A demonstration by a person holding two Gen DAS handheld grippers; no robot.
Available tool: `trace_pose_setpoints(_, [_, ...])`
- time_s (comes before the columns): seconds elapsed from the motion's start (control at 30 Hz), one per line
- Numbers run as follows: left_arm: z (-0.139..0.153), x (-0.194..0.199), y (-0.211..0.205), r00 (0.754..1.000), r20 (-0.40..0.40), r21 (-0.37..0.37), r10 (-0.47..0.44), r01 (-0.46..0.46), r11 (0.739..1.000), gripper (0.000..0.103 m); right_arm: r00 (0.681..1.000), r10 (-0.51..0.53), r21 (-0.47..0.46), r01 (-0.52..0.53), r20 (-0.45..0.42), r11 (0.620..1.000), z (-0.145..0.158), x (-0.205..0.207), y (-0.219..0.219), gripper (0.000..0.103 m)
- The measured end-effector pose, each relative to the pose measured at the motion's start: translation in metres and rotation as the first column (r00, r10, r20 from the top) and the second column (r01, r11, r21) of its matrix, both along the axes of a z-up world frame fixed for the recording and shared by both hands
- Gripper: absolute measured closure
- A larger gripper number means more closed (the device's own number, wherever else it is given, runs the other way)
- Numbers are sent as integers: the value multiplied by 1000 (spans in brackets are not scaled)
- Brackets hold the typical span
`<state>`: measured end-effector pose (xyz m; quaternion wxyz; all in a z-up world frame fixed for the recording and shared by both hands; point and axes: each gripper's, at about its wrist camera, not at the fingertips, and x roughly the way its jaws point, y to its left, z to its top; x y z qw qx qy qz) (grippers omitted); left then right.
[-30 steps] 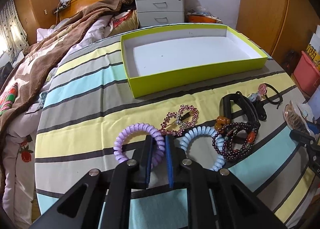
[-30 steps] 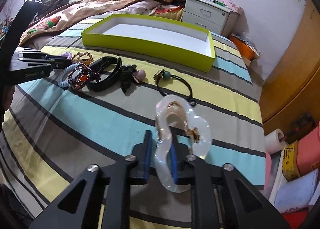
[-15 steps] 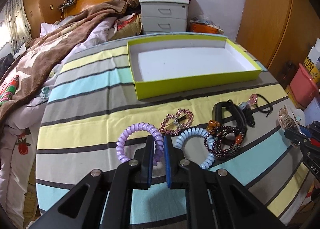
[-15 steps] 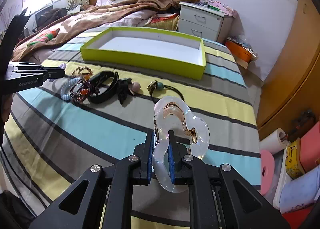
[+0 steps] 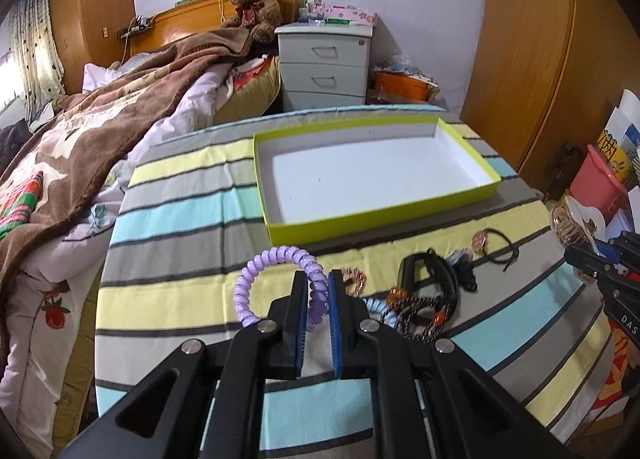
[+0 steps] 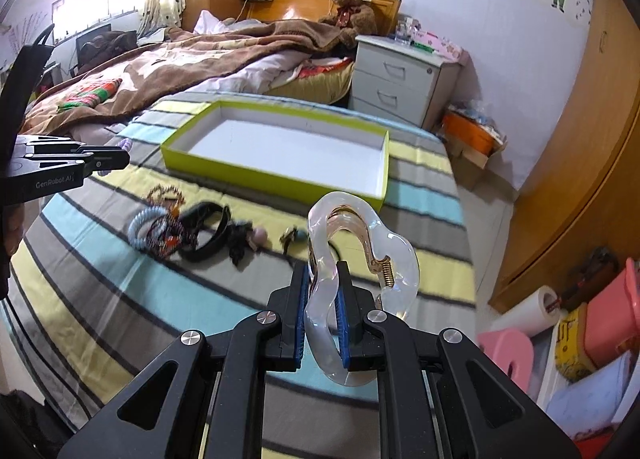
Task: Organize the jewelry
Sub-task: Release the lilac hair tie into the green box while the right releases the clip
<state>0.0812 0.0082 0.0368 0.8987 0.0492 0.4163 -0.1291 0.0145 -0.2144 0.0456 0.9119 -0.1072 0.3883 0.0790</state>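
Observation:
My left gripper is shut on a purple spiral hair tie and holds it above the striped cloth. My right gripper is shut on a clear hair claw clip, also raised. The lime-green tray with a white floor lies empty beyond both; it also shows in the right wrist view. On the cloth lie a blue spiral tie, beaded bracelets, a black band, a pink beaded piece and a black hair tie with a charm.
The striped table cloth ends at a bed with a brown blanket on the left. A grey nightstand stands behind the tray. Pink bins and boxes crowd the floor at the right.
Both grippers have risen from the cloth with their items. The purple tie has lifted off the table; the clear clip is carried higher and nearer the tray.

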Motion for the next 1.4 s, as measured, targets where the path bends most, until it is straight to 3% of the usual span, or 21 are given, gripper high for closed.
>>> trace_pose_setpoints(0.5, [12, 60, -14, 1000, 6, -37, -25, 26, 999, 92, 1000, 20, -30, -20, 11, 999, 15, 85, 3, 90])
trace_pose_setpoints(0.93, [0, 118, -31, 999, -27, -53, -28, 27, 998, 92, 998, 25, -78, -30, -60, 997, -11, 160, 9, 90])
trace_pose_setpoints(1.4, [-34, 169, -47, 994, -111, -50, -22, 16, 999, 92, 989, 39, -93, -52, -143, 994, -41, 210, 18, 90])
